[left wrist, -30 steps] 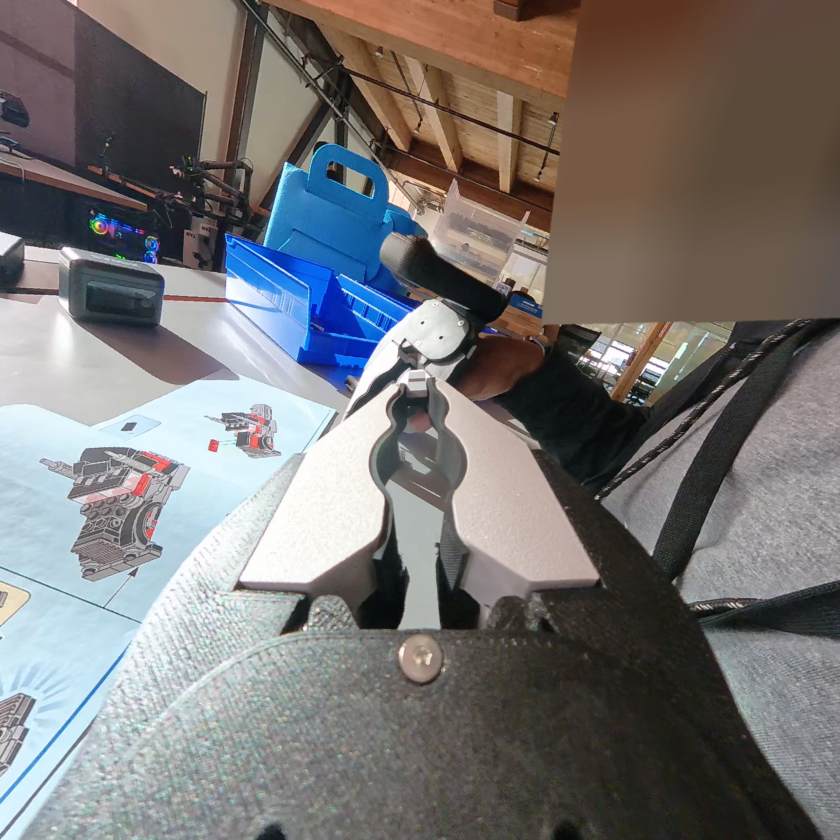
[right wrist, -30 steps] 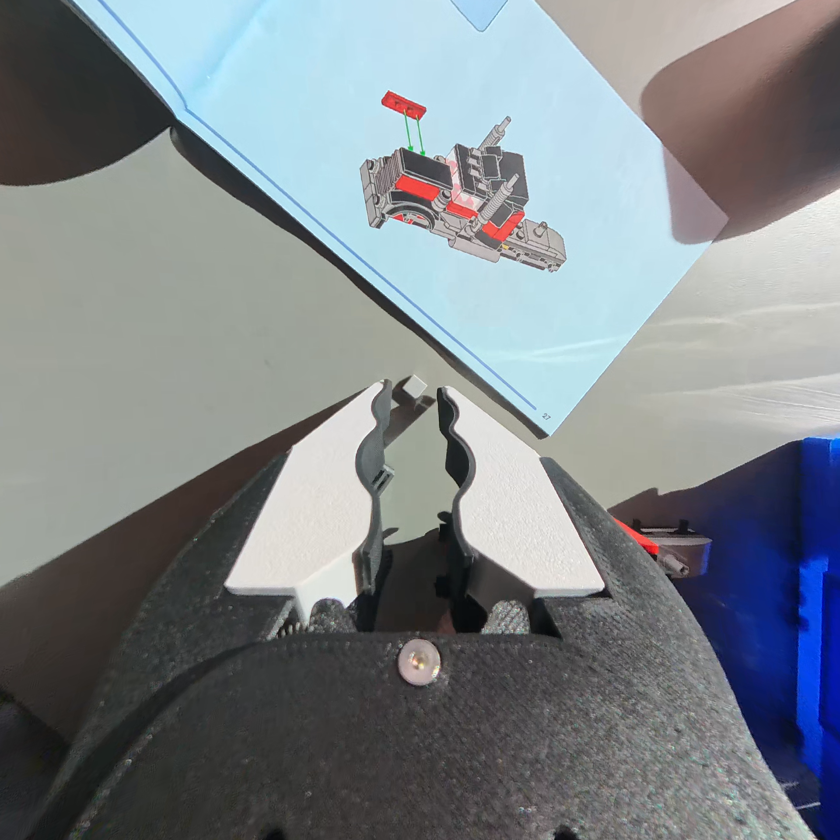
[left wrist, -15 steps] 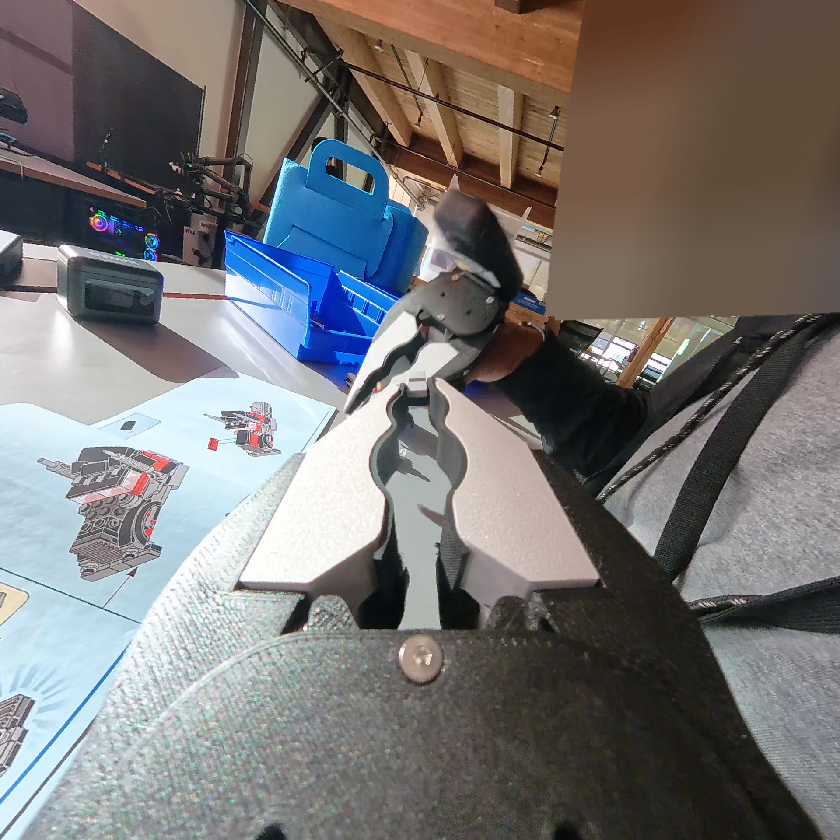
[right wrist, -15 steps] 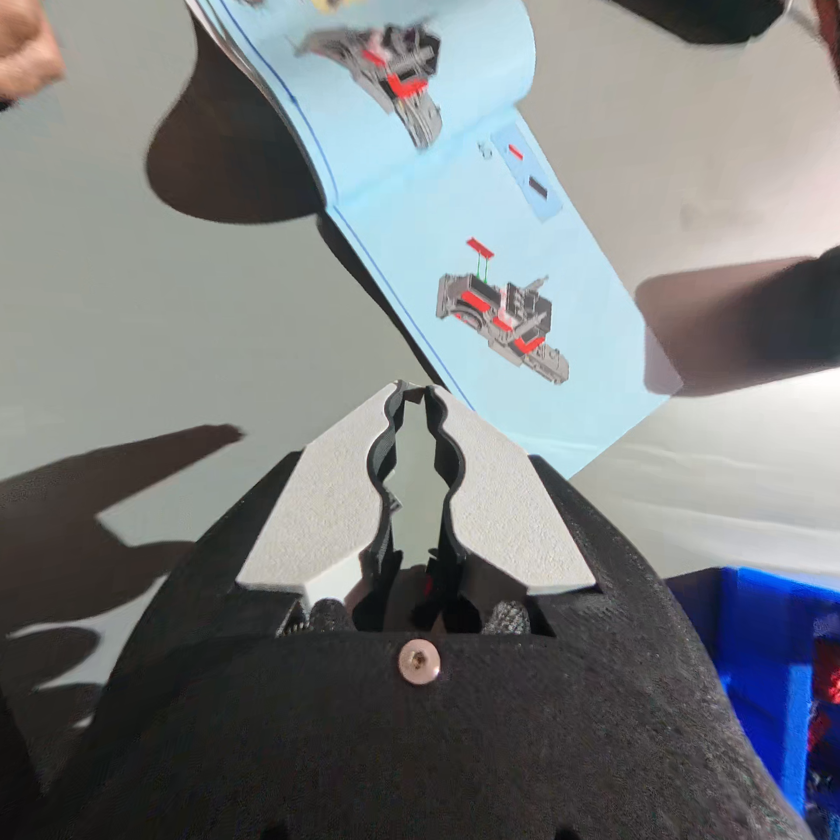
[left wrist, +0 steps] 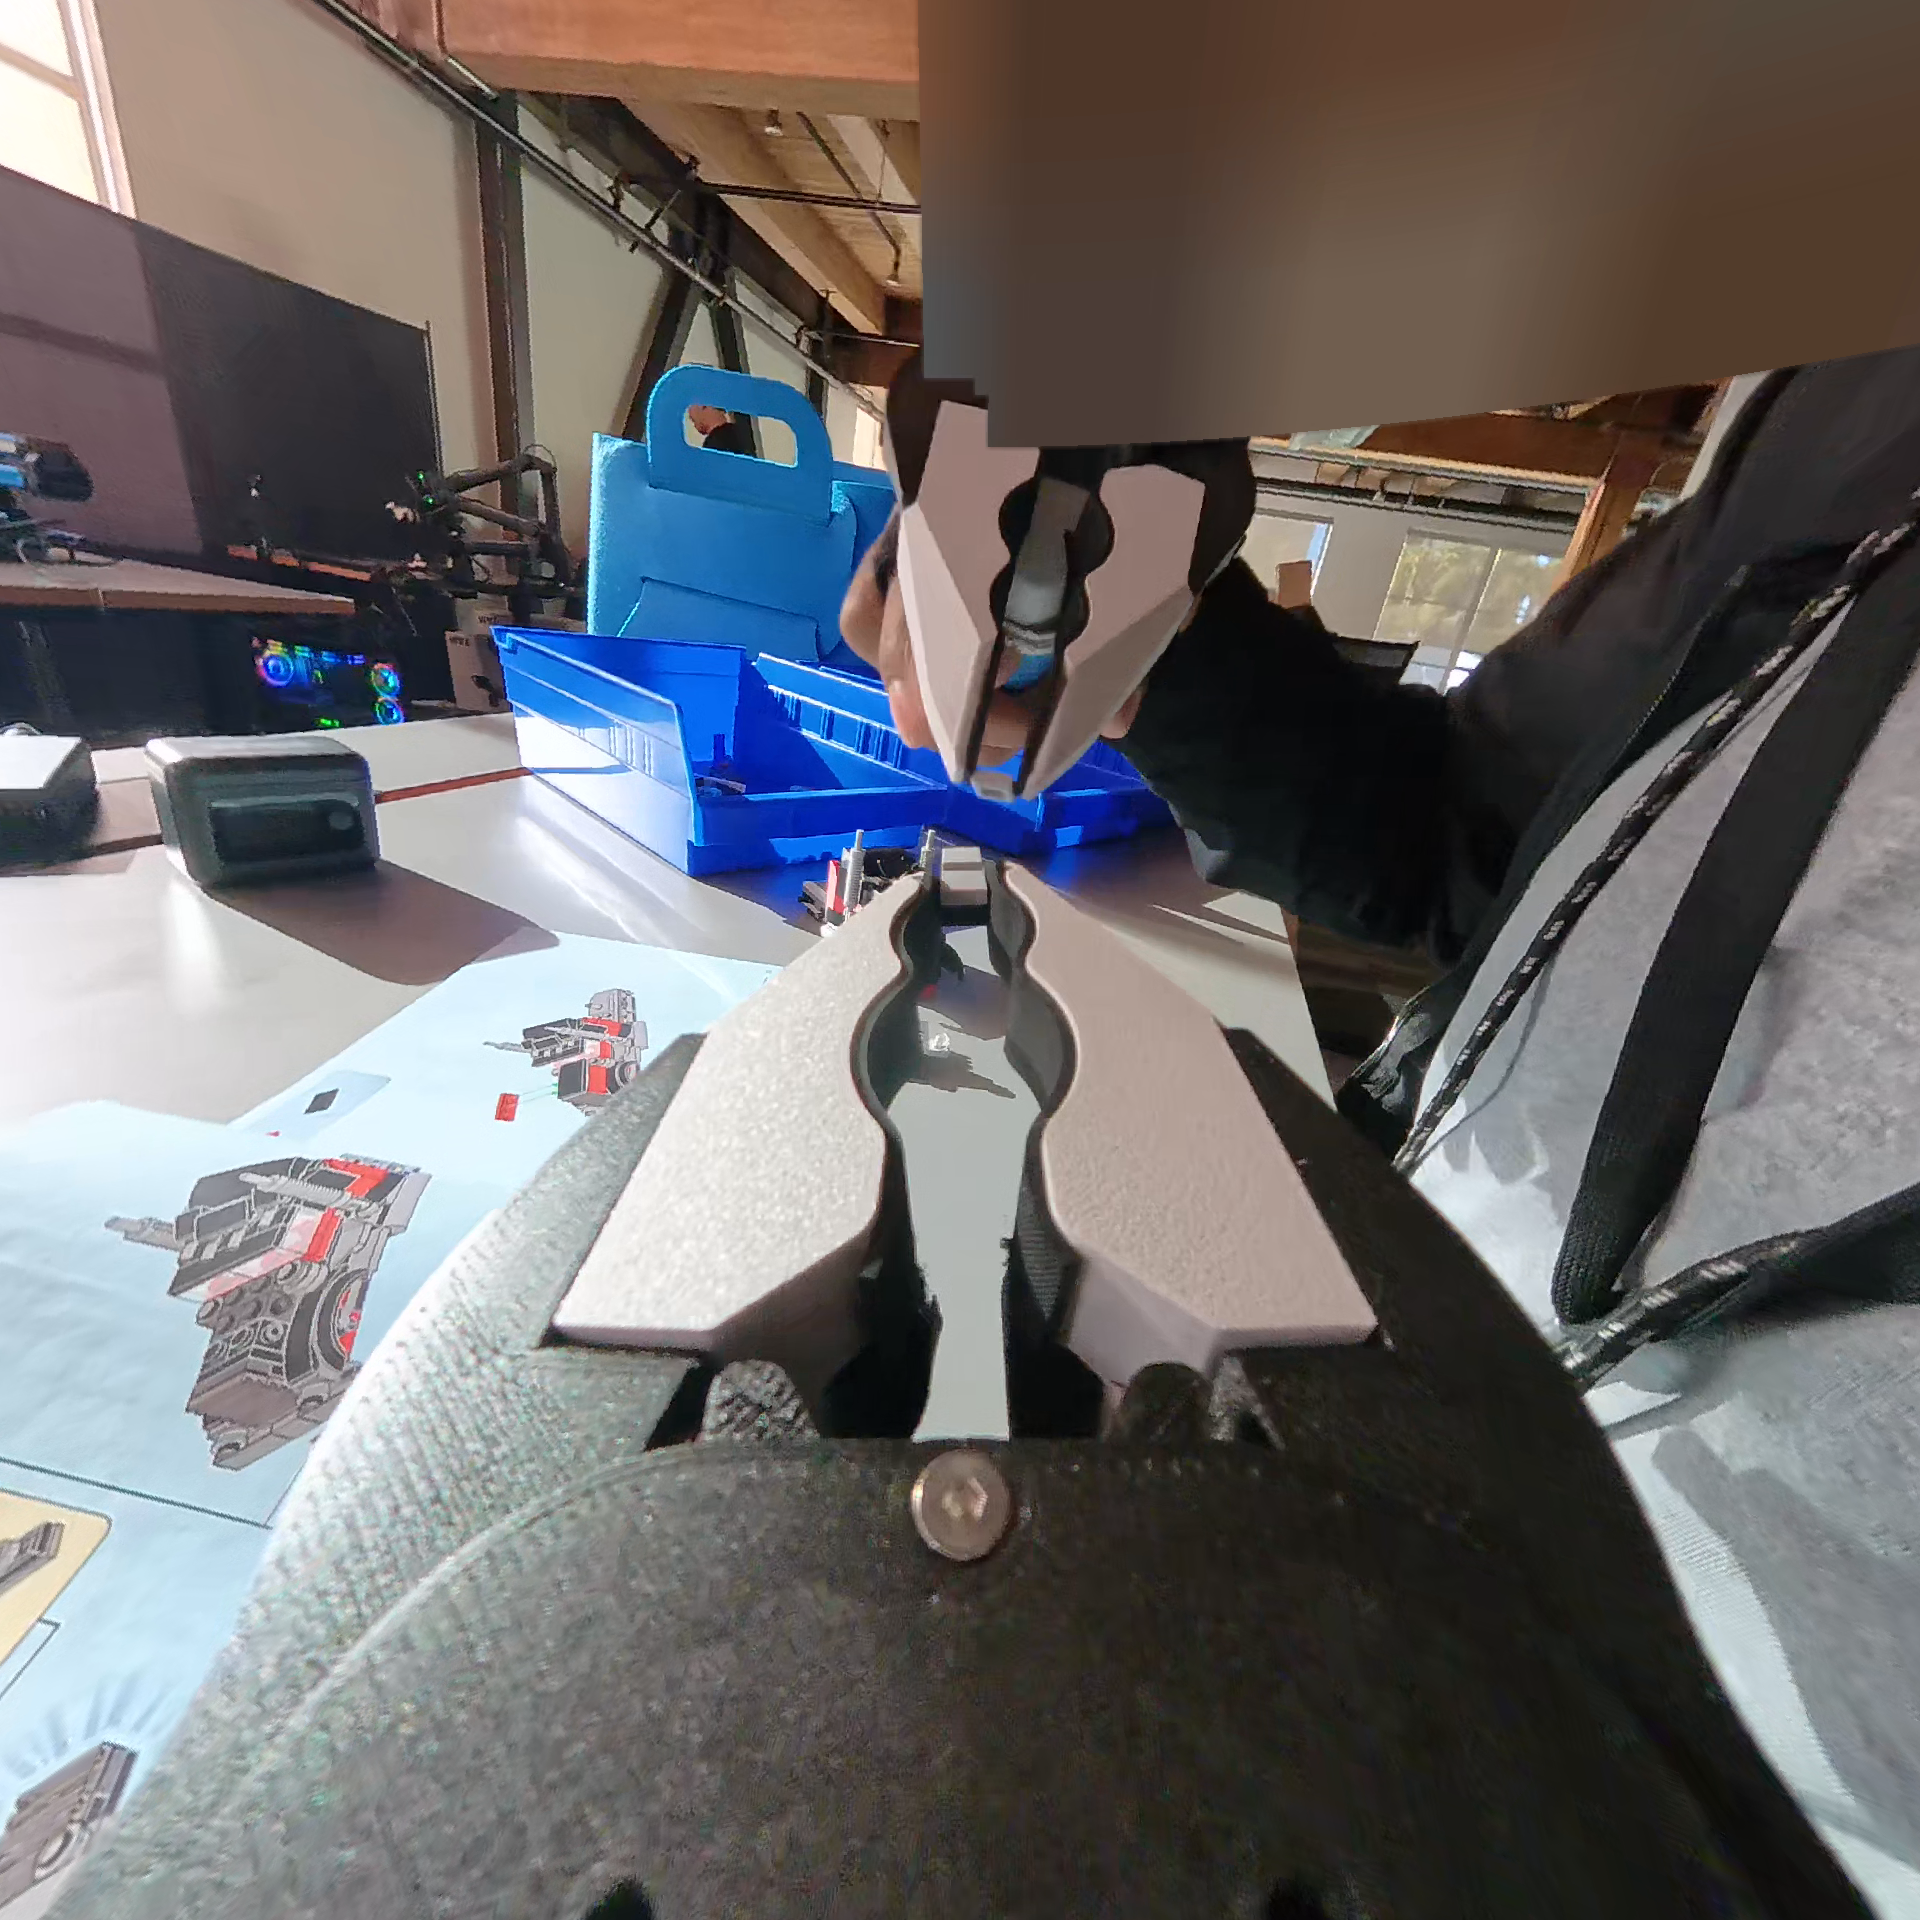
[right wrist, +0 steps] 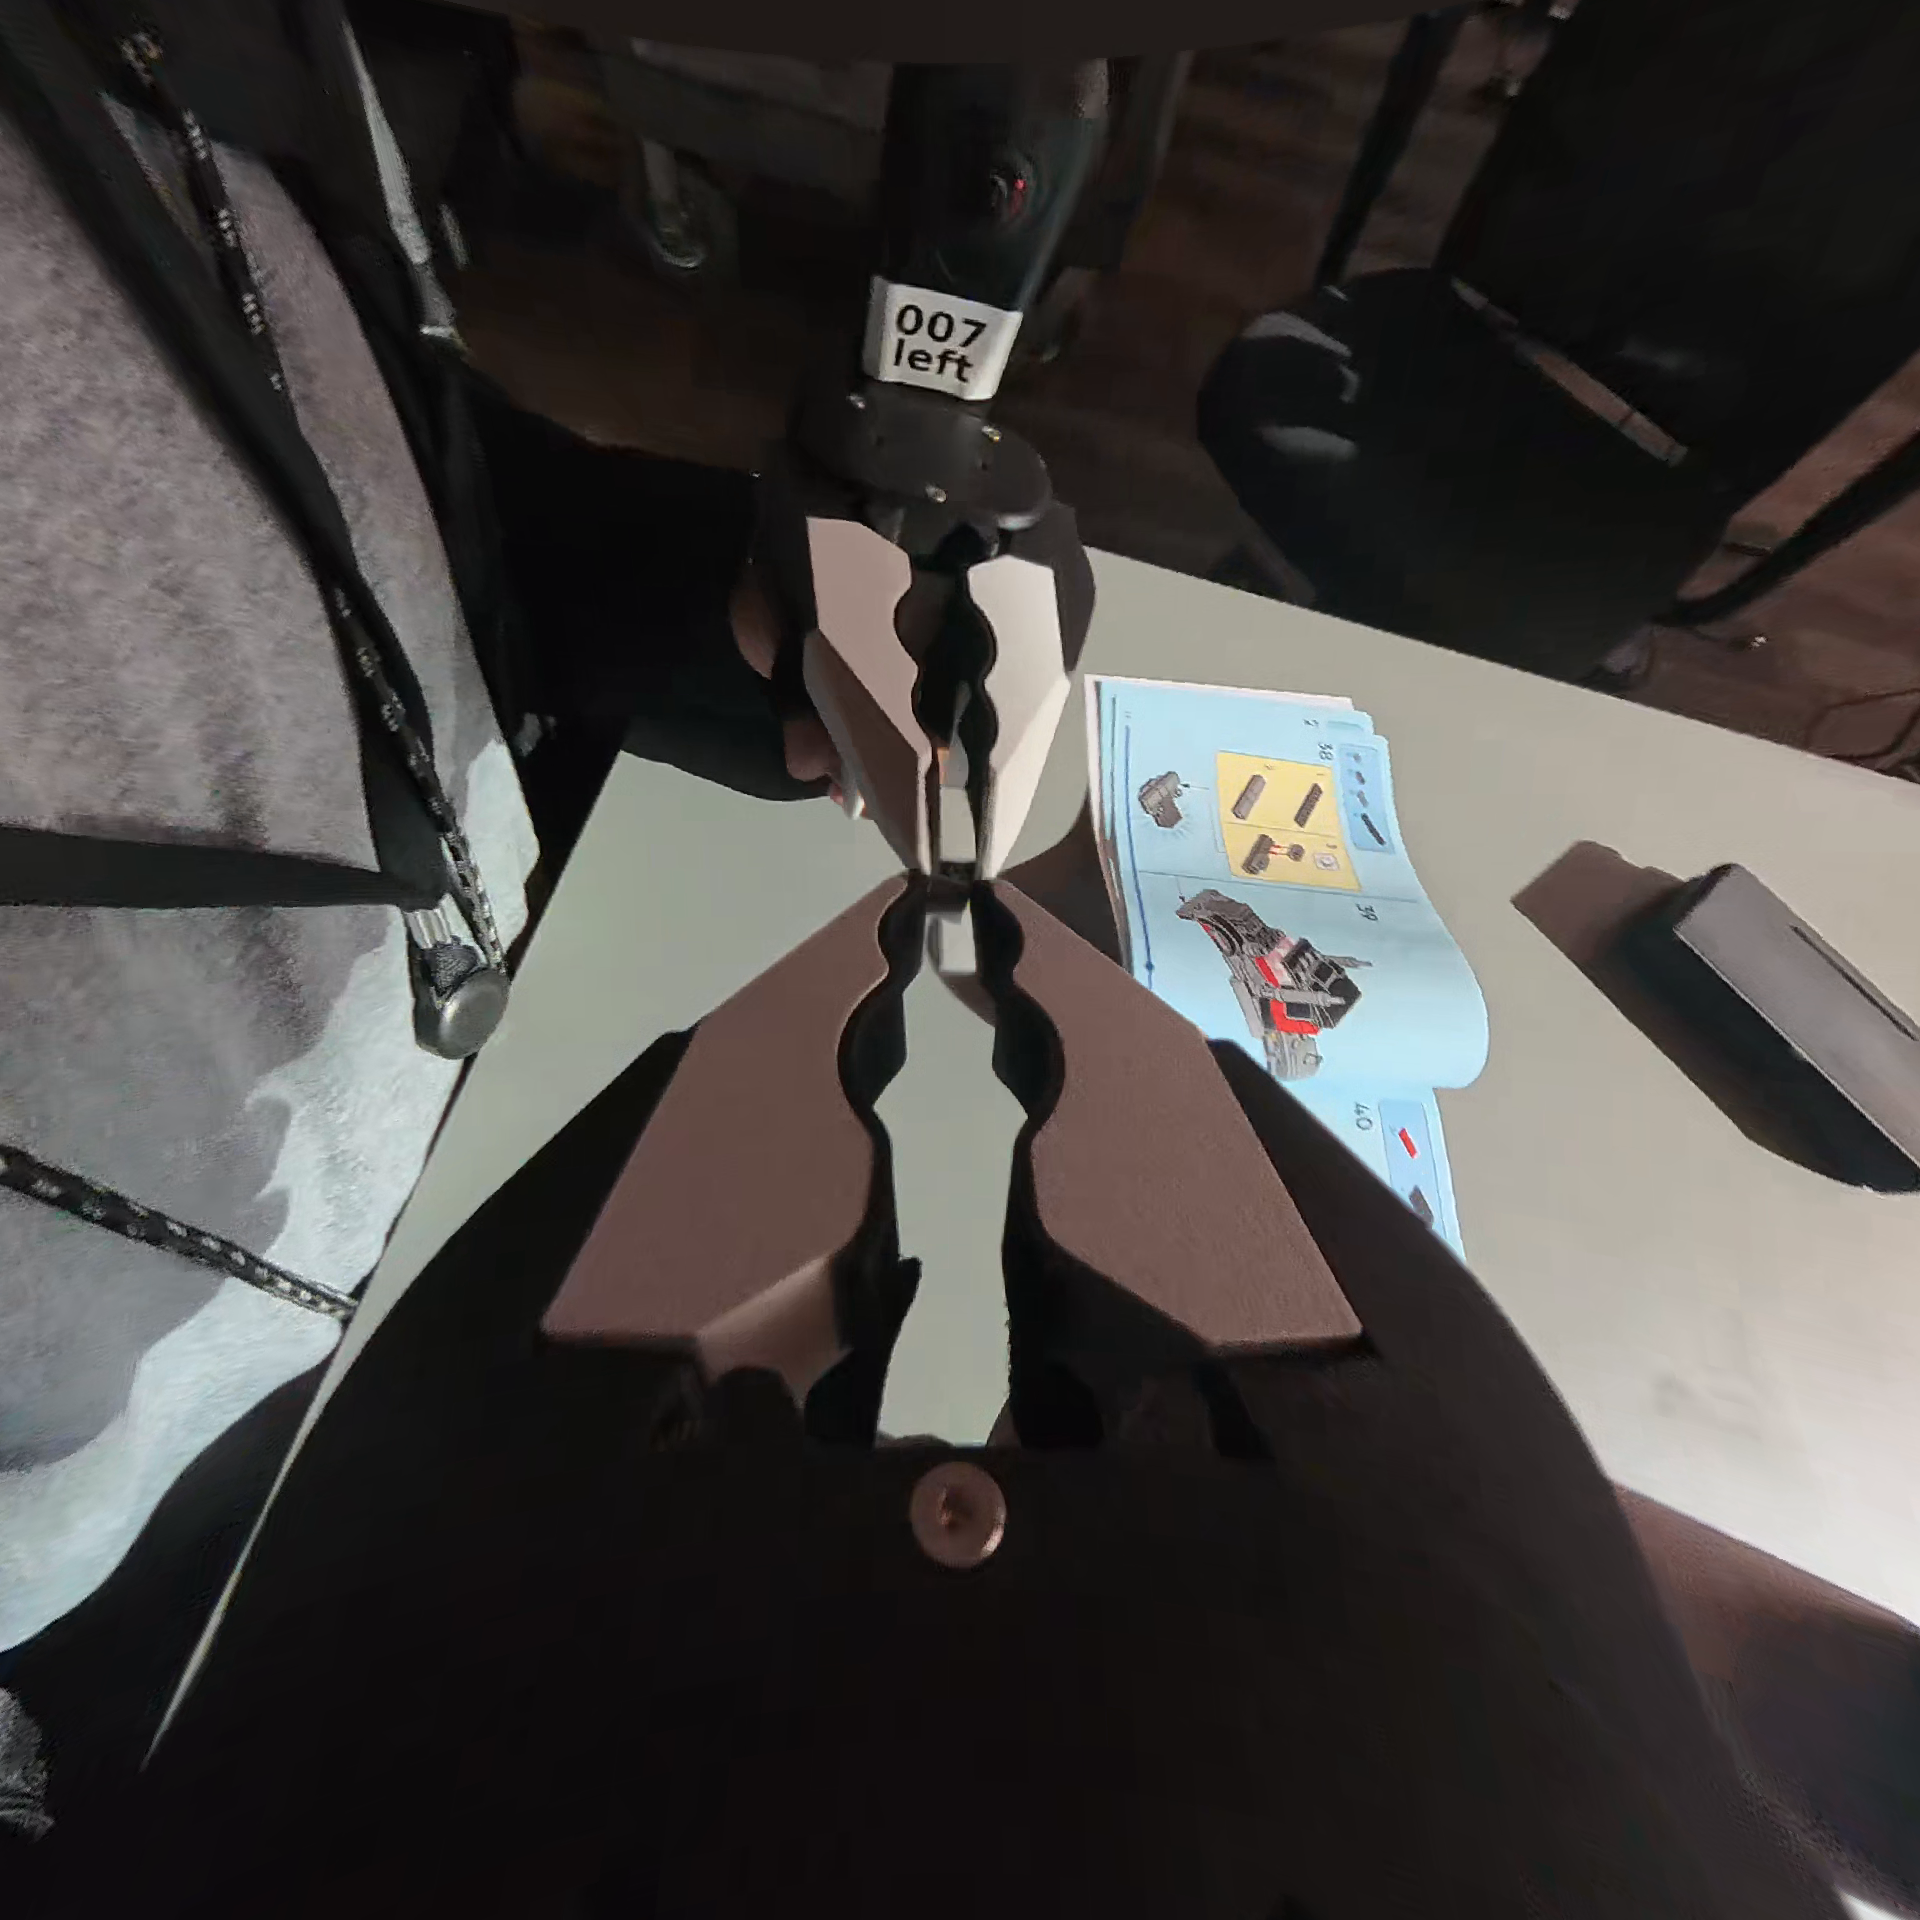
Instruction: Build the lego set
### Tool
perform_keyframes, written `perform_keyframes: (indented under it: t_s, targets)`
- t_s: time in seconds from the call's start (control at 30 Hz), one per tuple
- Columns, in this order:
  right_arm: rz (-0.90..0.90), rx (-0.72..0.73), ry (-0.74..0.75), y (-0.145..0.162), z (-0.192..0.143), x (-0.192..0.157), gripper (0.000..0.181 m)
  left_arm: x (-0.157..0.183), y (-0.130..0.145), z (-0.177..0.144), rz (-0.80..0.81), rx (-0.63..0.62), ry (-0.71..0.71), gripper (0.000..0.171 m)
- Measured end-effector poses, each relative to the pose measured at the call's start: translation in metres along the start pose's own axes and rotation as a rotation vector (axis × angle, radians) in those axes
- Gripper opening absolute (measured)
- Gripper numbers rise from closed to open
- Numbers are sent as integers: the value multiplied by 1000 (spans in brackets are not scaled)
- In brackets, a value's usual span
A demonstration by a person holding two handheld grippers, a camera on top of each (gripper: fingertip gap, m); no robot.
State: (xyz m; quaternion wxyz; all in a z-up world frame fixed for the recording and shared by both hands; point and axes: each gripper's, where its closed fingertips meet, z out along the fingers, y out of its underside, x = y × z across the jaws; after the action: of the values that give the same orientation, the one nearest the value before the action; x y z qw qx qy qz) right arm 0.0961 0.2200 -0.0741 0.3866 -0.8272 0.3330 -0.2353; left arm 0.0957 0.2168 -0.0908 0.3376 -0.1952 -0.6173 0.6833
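My left gripper [left wrist: 962,885] is shut on a small grey lego piece [left wrist: 964,869] held above the table. My right gripper [right wrist: 940,896] is shut on a small light grey lego piece [right wrist: 954,943]. The two grippers point at each other, tips almost touching. In the left wrist view the right gripper [left wrist: 992,781] hangs just above my left fingertips, tips down, with its piece [left wrist: 992,784] at the tips. In the right wrist view the left gripper [right wrist: 948,860] faces me with its piece [right wrist: 951,821]. A partly built lego model [left wrist: 860,883] stands on the table behind my left finger.
The open instruction booklet [left wrist: 312,1195] lies on the grey table, and also shows in the right wrist view [right wrist: 1299,914]. A blue parts bin [left wrist: 727,748] and blue case [left wrist: 727,520] stand behind. A dark grey box [left wrist: 260,810] sits at the left. The person's torso is close. Left and right tips are no more than a few centimetres apart.
My right gripper shut on the small grey piece near the booklet, then rose and turned to face the left gripper. The left gripper stayed shut on its piece.
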Motion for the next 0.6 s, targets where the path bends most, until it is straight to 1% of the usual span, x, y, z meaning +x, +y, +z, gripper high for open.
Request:
perform_keyframes:
  t_s: [0.1,0.27,0.6]
  targets:
    - [-19,-21,-52,-1,7,-7,10,5,2,2,51,-9,11,9]
    - [-27,-56,-83,3,11,-11,10,11,3,3,112,-16,25,9]
    - [-16,-44,-112,2,11,-14,10,16,0,2,146,5,44,8]
